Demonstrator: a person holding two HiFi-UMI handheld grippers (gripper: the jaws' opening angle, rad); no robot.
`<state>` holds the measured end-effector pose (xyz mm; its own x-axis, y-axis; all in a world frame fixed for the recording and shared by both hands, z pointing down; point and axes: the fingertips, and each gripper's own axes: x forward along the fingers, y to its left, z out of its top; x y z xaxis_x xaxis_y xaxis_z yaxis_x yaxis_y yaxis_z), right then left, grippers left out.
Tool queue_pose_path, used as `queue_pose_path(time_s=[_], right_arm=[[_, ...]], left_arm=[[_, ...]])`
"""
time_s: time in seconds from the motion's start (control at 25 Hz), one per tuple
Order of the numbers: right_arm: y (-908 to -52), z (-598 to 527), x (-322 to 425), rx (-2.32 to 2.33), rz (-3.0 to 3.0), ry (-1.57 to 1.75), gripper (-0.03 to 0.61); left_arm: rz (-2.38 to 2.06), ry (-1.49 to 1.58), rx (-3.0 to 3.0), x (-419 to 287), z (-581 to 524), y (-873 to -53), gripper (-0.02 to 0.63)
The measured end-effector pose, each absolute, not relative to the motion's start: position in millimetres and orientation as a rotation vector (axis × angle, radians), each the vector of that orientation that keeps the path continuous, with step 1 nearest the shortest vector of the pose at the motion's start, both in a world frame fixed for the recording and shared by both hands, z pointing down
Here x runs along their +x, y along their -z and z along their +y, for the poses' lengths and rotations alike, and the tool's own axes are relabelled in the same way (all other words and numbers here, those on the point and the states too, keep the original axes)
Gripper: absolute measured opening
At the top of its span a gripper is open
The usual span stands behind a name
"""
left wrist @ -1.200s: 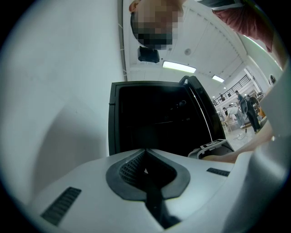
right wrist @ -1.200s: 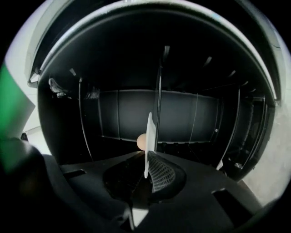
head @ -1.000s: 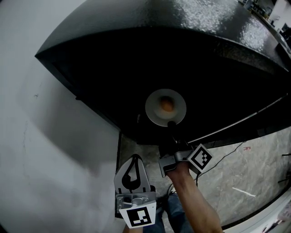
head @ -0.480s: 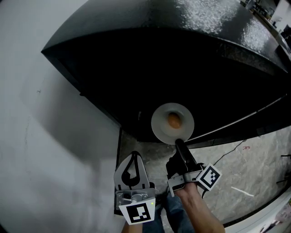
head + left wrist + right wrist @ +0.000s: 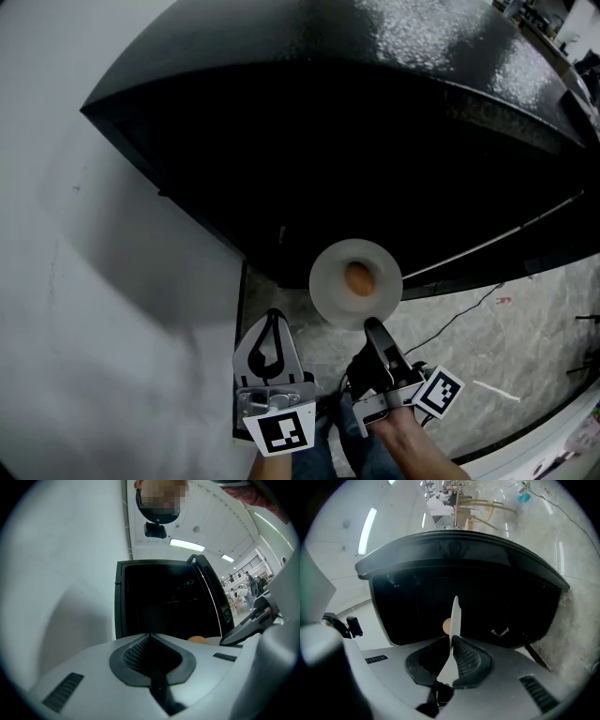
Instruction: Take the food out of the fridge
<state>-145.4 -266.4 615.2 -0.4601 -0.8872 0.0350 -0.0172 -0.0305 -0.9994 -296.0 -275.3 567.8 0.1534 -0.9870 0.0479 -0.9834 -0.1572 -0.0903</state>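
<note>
R gripper clamps thin round white plate by near rim (edge-on) | smooth orange lump on it, maybe egg | L gripper jaws together, empty | glossy black fridge far

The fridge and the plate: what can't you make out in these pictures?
- Fridge interior: too dark in every view to tell shelves or other contents.
- Food: a small orange round item on the plate, too small in the head view to identify.
- Right gripper view: the plate stands edge-on and hides most of the food.
- Left gripper view: the left gripper blocks most of the plate and food with its own body.
</note>
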Motion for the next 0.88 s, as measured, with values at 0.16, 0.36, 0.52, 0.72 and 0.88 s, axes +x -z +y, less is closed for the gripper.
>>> queue_pose_path(time_s=[0.16,0.36,0.52,0.72,0.88], right_arm=[[-600.7,-264.7,-143.7,-0.966,1.541,1.558,0.04],[-573.2,-256.8,-142.8,-0.955,1.512,1.564,0.04],[-541.5,-249.4,-142.6,-0.935,1.509,1.565,0.04],[-495.1,-236.2,-144.4,-0.902,1.501,1.584,0.04],[-462.6,-225.5,-141.7,-0.899,1.518,1.585,0.04]], left_arm=[[2.021,0.144,-2.364,-293.6,-272.3,-564.1,0.015],[2.032,0.148,-2.372,-292.7,-264.6,-545.2,0.014],[2.062,0.144,-2.368,-294.8,-254.5,-517.1,0.015],[2.122,0.123,-2.38,-299.8,-232.6,-474.7,0.014],[2.111,0.095,-2.385,-301.9,-223.7,-439.5,0.014]])
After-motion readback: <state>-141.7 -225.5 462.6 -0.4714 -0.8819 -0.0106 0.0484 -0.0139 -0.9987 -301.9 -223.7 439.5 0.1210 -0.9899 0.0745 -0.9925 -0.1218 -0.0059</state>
